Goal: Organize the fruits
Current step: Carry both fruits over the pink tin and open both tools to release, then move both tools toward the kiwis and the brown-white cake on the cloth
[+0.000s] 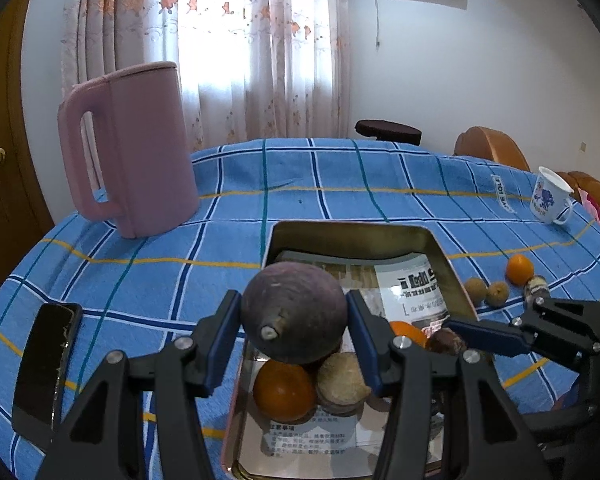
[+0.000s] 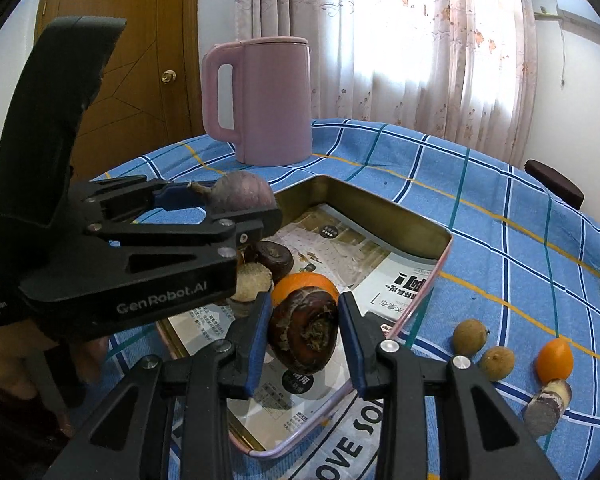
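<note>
My left gripper (image 1: 294, 320) is shut on a big purple passion fruit (image 1: 294, 312), held just above the near end of a gold metal tray (image 1: 350, 230). In the right wrist view that same passion fruit (image 2: 242, 194) sits in the left gripper (image 2: 228, 204) over the tray (image 2: 384, 208). My right gripper (image 2: 304, 336) is shut on a dark brown water chestnut (image 2: 304, 334) over the tray's near side. The right gripper (image 1: 456, 330) also shows at the tray's right edge in the left wrist view. Inside the tray lie an orange (image 1: 284, 390), a tan round fruit (image 1: 342, 380) and another chestnut (image 2: 276, 258).
On the blue checked cloth right of the tray lie two longans (image 2: 470, 336), a kumquat (image 2: 554, 360) and a short sugarcane piece (image 2: 546, 406). A pink kettle (image 1: 132, 148) stands at the back left, a phone (image 1: 46, 364) at the left, a white mug (image 1: 550, 196) far right.
</note>
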A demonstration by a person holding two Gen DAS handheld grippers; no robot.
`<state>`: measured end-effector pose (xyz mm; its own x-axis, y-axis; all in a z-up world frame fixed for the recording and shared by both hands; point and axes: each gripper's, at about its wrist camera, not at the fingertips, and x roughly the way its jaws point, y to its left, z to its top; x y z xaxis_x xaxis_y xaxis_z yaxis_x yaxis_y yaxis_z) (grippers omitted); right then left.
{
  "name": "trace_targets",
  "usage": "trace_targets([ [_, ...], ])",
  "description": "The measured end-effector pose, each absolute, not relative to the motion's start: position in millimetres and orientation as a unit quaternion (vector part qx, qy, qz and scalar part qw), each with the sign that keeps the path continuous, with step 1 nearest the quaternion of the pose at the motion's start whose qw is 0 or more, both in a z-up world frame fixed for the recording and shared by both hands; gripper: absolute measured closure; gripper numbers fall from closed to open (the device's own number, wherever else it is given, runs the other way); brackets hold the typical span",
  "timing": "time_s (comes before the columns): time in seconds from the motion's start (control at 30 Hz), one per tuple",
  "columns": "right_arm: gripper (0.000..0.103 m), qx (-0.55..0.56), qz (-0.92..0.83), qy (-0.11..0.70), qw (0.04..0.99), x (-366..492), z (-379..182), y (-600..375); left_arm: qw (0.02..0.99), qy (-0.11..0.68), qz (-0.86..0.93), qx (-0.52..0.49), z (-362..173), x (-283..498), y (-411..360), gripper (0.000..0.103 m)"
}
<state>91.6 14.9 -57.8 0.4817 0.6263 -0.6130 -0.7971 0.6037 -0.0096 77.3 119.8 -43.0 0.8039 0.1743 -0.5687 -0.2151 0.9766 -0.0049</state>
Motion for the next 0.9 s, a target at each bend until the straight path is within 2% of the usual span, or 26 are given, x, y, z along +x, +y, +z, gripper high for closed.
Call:
trace_targets([
  [0.1,0.064,-0.149,0.42,0.289,0.847,91.5,-58.0,15.1,0.948,0.299,0.103,-0.033,-44.3,78.2,119.4,0.048],
  [0.17,0.048,-0.151,0.42,0.288,0.847,91.1,-58.0,16.3,0.948,0.3,0.104,-0.03,-44.8,78.2,118.2,0.048],
  [0.2,0.046,-0.152,0.418,0.286,0.848,90.3,-57.9,16.7,0.949,0.297,0.107,-0.027,-44.3,77.1,117.0,0.048],
  [0.3,0.045,-0.152,0.419,0.277,0.851,87.1,-56.4,15.2,0.951,0.287,0.109,-0.024,-40.2,74.1,115.3,0.045],
  [0.53,0.045,-0.14,0.41,0.271,0.859,87.6,-53.9,5.7,0.957,0.262,0.123,-0.01,-27.3,65.8,111.5,0.03],
  [0.9,0.045,-0.123,0.359,0.256,0.889,92.4,-46.4,-58.8,0.963,0.251,0.098,-0.022,-24.1,60.7,91.7,0.019],
])
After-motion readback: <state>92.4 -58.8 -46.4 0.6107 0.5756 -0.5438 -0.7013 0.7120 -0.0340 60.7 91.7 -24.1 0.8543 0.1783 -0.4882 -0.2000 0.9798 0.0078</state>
